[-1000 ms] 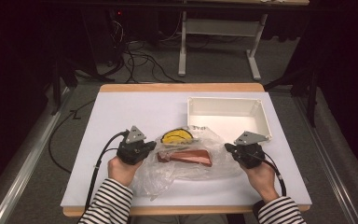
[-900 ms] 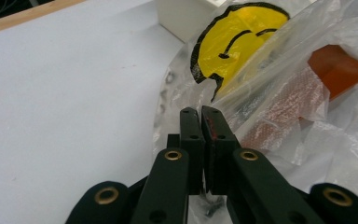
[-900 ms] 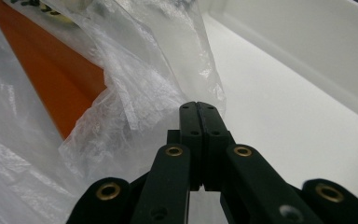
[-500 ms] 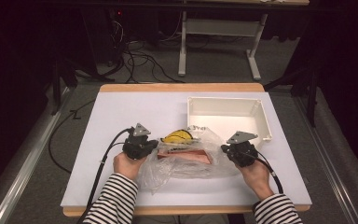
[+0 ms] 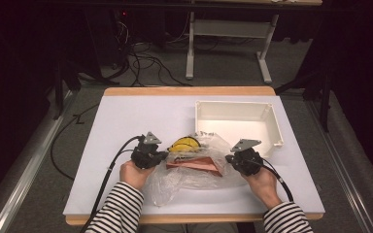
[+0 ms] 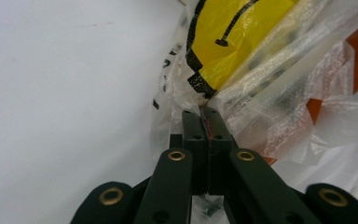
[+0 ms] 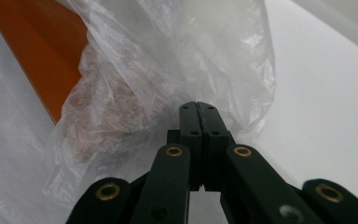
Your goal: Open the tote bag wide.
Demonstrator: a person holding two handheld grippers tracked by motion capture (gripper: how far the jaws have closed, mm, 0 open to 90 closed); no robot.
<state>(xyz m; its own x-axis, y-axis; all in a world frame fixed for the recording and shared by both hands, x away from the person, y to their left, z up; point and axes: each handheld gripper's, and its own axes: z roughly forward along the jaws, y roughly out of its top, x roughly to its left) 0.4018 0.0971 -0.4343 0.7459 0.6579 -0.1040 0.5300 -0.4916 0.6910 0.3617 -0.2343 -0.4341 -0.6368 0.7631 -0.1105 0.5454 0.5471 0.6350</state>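
1. Nearest the edge of the tabletop (image 5: 107, 194): two forearms in black-and-white striped sleeves, each hand around a set of tongs. Left hand (image 5: 135, 174), right hand (image 5: 261, 182).

2. Left tongs (image 5: 166, 156): jaws clenched flat together, seen close in the left gripper view (image 6: 204, 112). The tips press into the left edge of the clear plastic bag (image 5: 189, 170); whether film is pinched between them I cannot tell. A black cable trails back from the tongs past the left sleeve.

3. Right tongs (image 5: 229, 158): jaws likewise clenched, tips at the right edge of the same bag, seen in the right gripper view (image 7: 198, 108). Crumpled film lies right at the tips; a pinch on it cannot be confirmed.

4. The bag lies on the white tabletop between the two sets of tongs, wrinkled, with loose film spreading toward the person.

5. Inside the bag, between the tongs: a flat orange-brown piece (image 5: 196, 164), lying level. In the right gripper view it shows up and to the left of the tips (image 7: 42, 51).

6. Just beyond the left tongs, at the far edge of the bag: a yellow item with black printing (image 5: 184, 144), close ahead of the tips in the left gripper view (image 6: 233, 32).

7. Beyond the right tongs: an open white tray (image 5: 272, 128), near the far edge of the bag.
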